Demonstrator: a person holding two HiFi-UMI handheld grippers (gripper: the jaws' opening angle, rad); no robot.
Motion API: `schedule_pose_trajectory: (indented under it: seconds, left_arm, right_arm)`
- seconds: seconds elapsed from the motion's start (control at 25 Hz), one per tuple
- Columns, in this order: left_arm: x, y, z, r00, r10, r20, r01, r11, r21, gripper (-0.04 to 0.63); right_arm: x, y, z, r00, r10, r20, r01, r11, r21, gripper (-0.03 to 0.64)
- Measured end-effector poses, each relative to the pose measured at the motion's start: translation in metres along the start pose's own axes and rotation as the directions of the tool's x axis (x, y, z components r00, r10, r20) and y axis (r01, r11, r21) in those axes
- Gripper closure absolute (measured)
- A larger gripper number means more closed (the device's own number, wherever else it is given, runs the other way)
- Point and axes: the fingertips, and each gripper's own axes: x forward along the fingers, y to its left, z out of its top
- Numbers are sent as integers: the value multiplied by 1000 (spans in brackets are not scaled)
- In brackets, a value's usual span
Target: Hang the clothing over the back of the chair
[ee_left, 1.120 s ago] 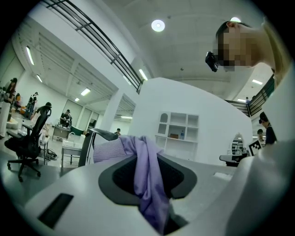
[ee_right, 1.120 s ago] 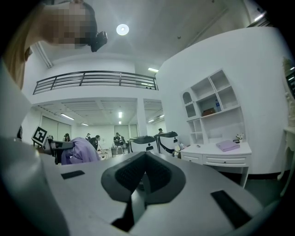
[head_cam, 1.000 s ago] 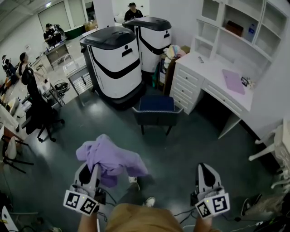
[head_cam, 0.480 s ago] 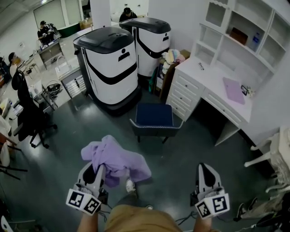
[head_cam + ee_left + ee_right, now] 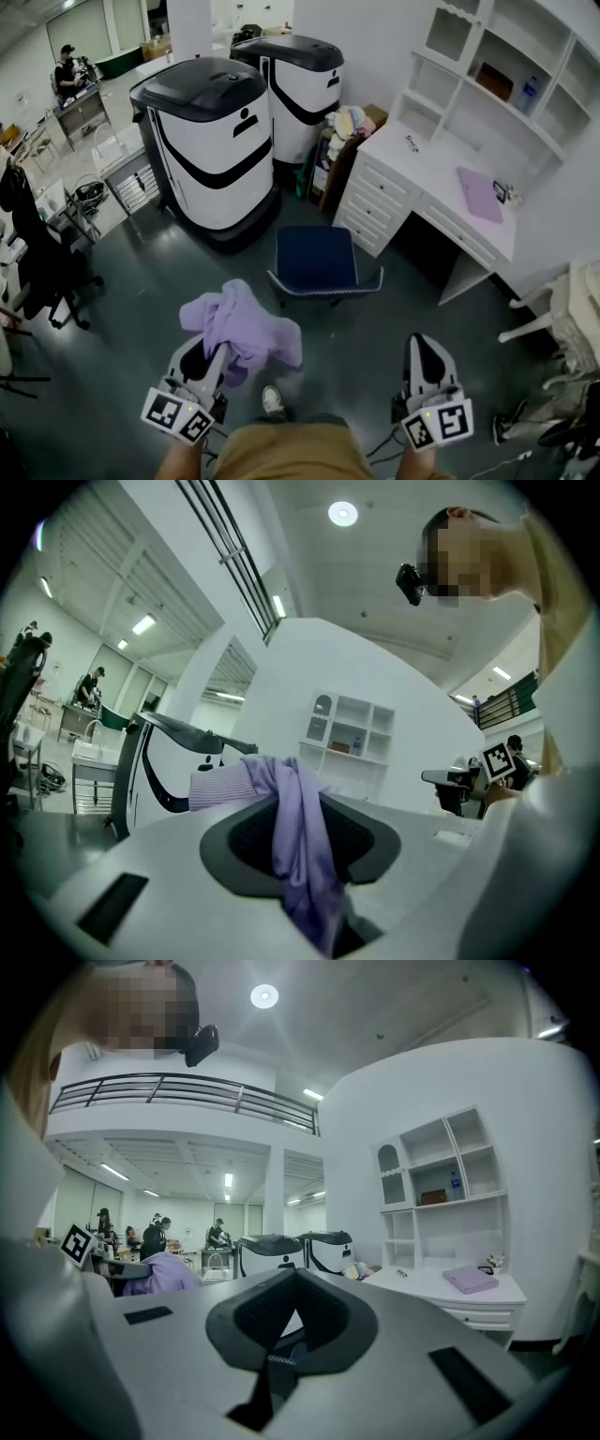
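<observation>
The left hand-held gripper (image 5: pixel 221 354) is clamped on the purple shirt (image 5: pixel 242 321). In its own view, the cloth is squeezed between the two jaws and a striped cuff sticks out to the left. The rest of the shirt sits in a heap on the tip of the gripper, up off the floor (image 5: pixel 131 309).

The right hand-held gripper (image 5: pixel 425 345) holds nothing. Its jaws are close together, with only a thin slit between them.

The blue chair (image 5: pixel 315 255) stands in front of both hand-held grippers, in the gap between them. From the left one it is ahead and over to the right. From the right one it is ahead and over to the left. It is near, but the shirt does not touch it yet. The shirt is the closest thing to the chair, so the left hand looks like the one to do the hanging.

The chair back (image 5: pixel 326 287) seems to be the edge nearest the person, the one with the pale dotted trim. It runs from side to side, across the way the grippers point. So I think the shirt has to go forward and right, then over that edge. The right hand-held gripper is free to help spread the cloth.
</observation>
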Motion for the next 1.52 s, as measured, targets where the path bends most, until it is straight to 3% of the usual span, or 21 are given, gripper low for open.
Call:
schedule_pose_trajectory:
  seconds: [0.28,0.48,0.68,1.0,1.2,1.36,1.52]
  left_arm:
    - [43,24,-2,998,-49,-46,49,999,-1,495]
    - [78,25,-6,995,-74,-73,74,997,1,495]
    - [117,13,5,995,-75,-69,78,996,48,495]
    - [166,-6,15,990,-103,-97,113,987,111,494]
    - [190,-17,-1,977,-141,-162,161,980,116,494]
    - [211,-27,-16,966,-185,-181,201,977,72,494]
    - [236,-47,-43,932,-276,-236,290,957,28,494]
  right_arm:
    - [28,-16,-3,997,-74,-19,74,997,28,612]
    - [53,-38,-3,997,-80,-15,80,996,36,612]
    - [88,-80,-3,998,-54,11,53,995,85,612]
    - [149,-116,28,995,28,91,-35,997,70,612]
    - [170,-128,24,995,55,81,-60,996,63,612]
    - [179,-134,21,995,59,78,-63,997,46,612]
    - [175,-146,23,997,28,77,-32,998,52,612]
